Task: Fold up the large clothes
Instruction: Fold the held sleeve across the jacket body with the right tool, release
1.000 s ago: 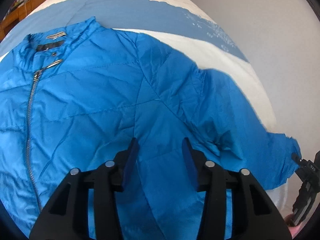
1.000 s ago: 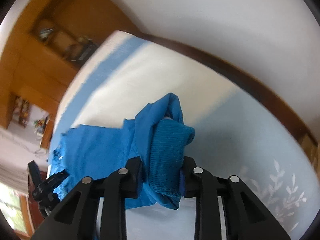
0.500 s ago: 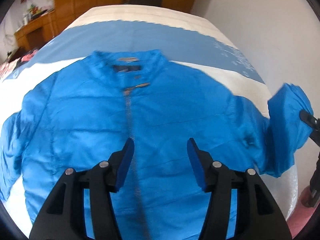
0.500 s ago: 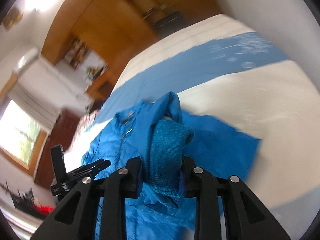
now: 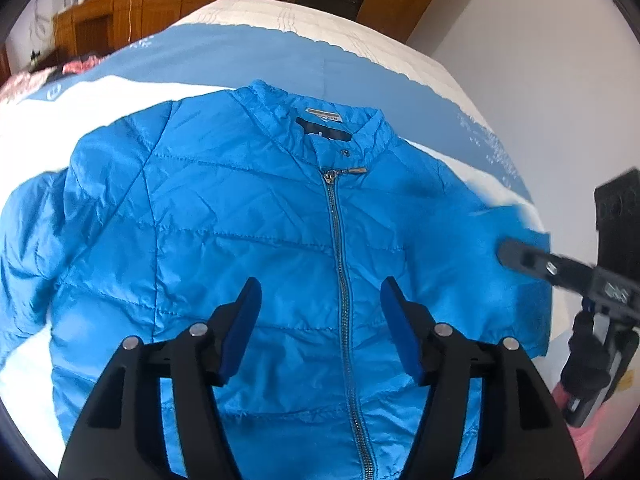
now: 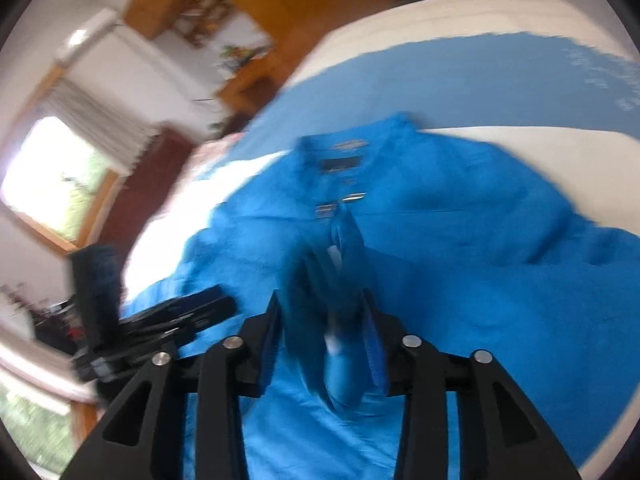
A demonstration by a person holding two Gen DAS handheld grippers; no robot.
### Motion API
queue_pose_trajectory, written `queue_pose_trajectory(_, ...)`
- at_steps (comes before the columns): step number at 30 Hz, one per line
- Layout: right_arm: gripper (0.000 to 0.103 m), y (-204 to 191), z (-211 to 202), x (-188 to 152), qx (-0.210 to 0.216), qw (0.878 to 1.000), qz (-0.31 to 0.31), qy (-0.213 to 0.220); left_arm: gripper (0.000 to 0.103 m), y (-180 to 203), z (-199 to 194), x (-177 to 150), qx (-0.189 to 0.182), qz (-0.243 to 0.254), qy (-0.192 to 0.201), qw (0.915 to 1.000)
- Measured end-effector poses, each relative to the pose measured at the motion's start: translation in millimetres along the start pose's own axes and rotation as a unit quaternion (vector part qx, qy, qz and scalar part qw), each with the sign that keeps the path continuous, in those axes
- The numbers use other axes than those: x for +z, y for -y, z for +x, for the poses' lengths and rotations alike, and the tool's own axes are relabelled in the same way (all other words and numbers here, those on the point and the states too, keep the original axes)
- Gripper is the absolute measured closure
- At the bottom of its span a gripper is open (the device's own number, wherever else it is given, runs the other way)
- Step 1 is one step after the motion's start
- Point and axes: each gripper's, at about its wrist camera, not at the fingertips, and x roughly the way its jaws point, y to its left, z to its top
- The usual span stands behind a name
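A bright blue quilted jacket [image 5: 240, 220] lies face up on the bed, zipped, collar at the far end. My left gripper [image 5: 320, 292] hovers over the lower chest astride the zip line; its jaws are opening and hold nothing. My right gripper [image 5: 508, 252] reaches in from the right, over the sleeve folded onto that side of the jacket. The right wrist view is blurred. There the knit sleeve cuff [image 6: 336, 320] stands between the jaws of my right gripper [image 6: 324, 308], which are opening, and the pads look to be coming off it. My left gripper [image 6: 192, 312] shows at the left.
The bed cover [image 5: 280, 56] is white with a broad blue band. A pale wall [image 5: 520, 40] runs close along the right side. Wooden cabinets [image 5: 100, 20] stand beyond the bed, and a red patterned cloth [image 5: 80, 66] lies at the far left. A window [image 6: 52, 184] is off to the left.
The right gripper swung the sleeve cuff inward from the bed's edge over the jacket body, and its jaws widened. The left gripper shifted toward the zip and opened further.
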Motion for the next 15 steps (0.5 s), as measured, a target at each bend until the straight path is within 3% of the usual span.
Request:
queue_pose_trajectory(2, 0.063, -3.7, -12.2, -4.3, 0.023, 1.000, -0.010, 0.008, 0.040, -2.9, 2.7, 0.2, -0.011, -0.011, -0.004, 0.9999)
queue_pose_trajectory(6, 0.062, 4.4, -47.8, -13.3, -0.032, 0.999, -0.014, 0.042, 0.036, -1.7, 11.2, 3.4, -0.036, -0.027, -0.018, 0.9988)
queue_pose_trajectory(10, 0.061, 37.7, -100.3, -30.6, -0.115, 0.989, 0.016, 0.097, 0.030, 7.4, 30.3, 9.5, -0.029, -0.027, -0.043, 0.9983)
queue_pose_trajectory(13, 0.061, 66.0, -125.8, -38.0, -0.179, 0.974, 0.056, 0.127, 0.030, 9.5, 50.5, 14.4, -0.005, -0.036, -0.065, 0.9972)
queue_pose_trajectory(15, 0.061, 92.3, -138.9, -42.2, -0.212, 0.963, 0.095, 0.138, 0.031, 12.0, 65.5, 16.9, -0.013, -0.039, -0.078, 0.9961)
